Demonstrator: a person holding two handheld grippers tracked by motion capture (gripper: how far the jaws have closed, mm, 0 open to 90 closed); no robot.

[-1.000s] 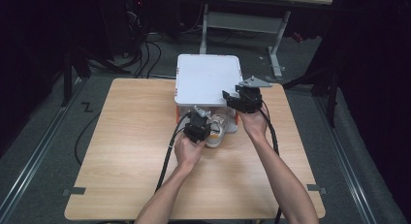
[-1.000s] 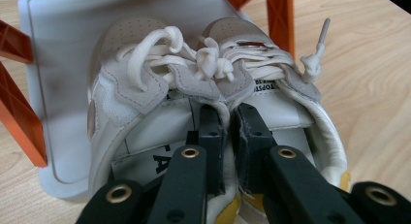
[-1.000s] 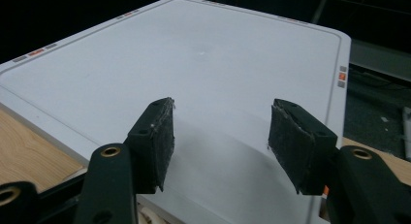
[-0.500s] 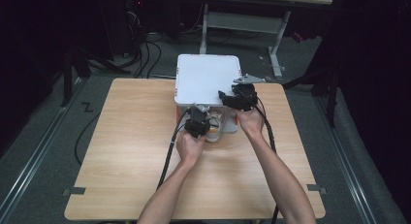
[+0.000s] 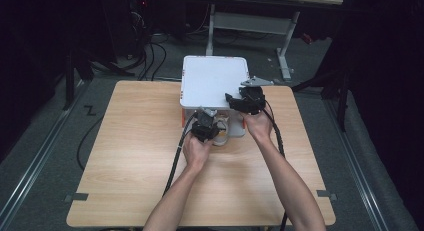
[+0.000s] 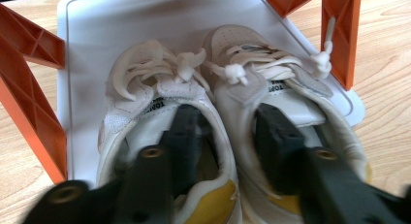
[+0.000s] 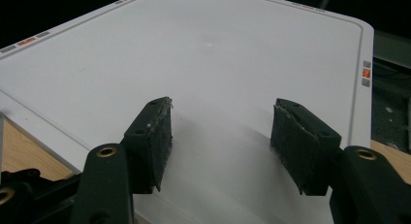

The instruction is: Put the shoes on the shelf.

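A pair of white sneakers with yellow insoles (image 6: 145, 98) stands side by side on the white lower board (image 6: 97, 30) of a small two-level rack with orange side supports (image 6: 29, 103). My left gripper (image 6: 228, 122) has one jaw inside each shoe and is shut on their two adjoining walls. In the high view the left gripper (image 5: 206, 127) holds the sneakers (image 5: 221, 137) at the rack's front opening. My right gripper (image 7: 223, 110) is open, hovering just over the rack's white top panel (image 7: 218, 40), near its front right corner (image 5: 235, 100).
The rack (image 5: 210, 81) stands at the far middle edge of the wooden table (image 5: 130, 141). Cables trail from both grippers toward the person. An orange support (image 6: 344, 35) rises close to the right shoe. Dark floor, cables and a desk frame lie beyond the table.
The right gripper has shifted slightly left, farther over the rack's top panel. The left gripper and the sneakers have barely moved at the rack's front.
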